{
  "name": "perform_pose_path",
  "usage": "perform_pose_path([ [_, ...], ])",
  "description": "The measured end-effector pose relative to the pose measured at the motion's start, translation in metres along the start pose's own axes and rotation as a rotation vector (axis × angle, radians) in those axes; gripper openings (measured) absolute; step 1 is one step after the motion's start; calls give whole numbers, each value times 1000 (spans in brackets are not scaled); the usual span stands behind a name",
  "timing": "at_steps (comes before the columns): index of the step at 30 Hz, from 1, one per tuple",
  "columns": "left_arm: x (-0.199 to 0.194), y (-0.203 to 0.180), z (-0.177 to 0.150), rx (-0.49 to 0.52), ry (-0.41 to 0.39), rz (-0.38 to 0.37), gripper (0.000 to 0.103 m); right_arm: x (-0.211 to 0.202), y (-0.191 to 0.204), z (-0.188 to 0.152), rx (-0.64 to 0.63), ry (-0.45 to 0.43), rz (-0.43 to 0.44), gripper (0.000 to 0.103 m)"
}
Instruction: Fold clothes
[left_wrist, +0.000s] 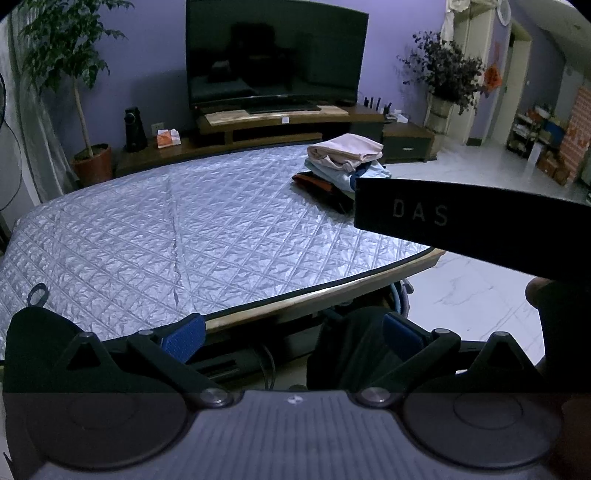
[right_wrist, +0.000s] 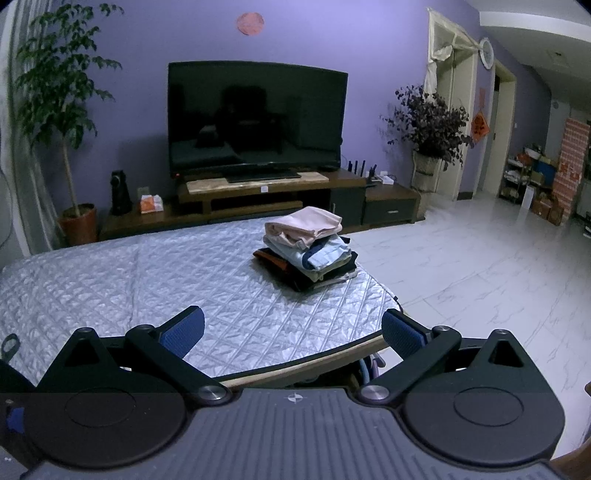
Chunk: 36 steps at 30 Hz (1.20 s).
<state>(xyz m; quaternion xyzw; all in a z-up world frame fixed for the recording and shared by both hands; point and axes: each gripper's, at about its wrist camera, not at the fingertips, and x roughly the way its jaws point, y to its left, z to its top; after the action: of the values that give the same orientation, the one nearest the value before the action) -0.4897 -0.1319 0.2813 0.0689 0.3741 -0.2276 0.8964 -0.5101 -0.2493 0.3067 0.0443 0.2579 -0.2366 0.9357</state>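
- Evidently most of the folding is done: a stack (right_wrist: 308, 254) of folded clothes sits on the desk (right_wrist: 110, 280), beyond both grippers, near the desk's far right edge and in front of the TV stand (right_wrist: 258, 192).
- The stack's top piece is pink (right_wrist: 303, 225), with a pale blue one (right_wrist: 325, 254) under it and dark pieces, one with an orange edge, at the bottom.
- The left gripper (left_wrist: 291, 338) hangs over the desk's near edge with its jaws spread wide and nothing between them.
- The right gripper (right_wrist: 293, 332) is also at the near edge, short of the stack, jaws wide apart and empty.
- In the left view, a black bar marked "DAS" (left_wrist: 469, 225) crosses in front of the stack's right side; it looks like part of the other handheld rig.
- The rest of the quilted cover is bare; no unfolded garment shows in either view.
- I judge the clothes to be light, soft and limp: each layer will sag and slide off the one below if pulled from one corner.
- To shift the stack, it would be safer to pinch low, at the dark bottom layers, from two opposite sides.
- To take one garment, I would grip its folded edge, where the cloth is thickest, rather than a loose flap.
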Motion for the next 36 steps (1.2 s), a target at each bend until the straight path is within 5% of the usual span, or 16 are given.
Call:
perform_pose_path([
  [19, 12, -2, 2, 24, 15, -10, 102, 8, 1, -3, -5, 16, -4, 103],
  [36, 46, 9, 16, 48, 62, 10, 102, 61, -8, -1, 64, 105, 3, 103],
])
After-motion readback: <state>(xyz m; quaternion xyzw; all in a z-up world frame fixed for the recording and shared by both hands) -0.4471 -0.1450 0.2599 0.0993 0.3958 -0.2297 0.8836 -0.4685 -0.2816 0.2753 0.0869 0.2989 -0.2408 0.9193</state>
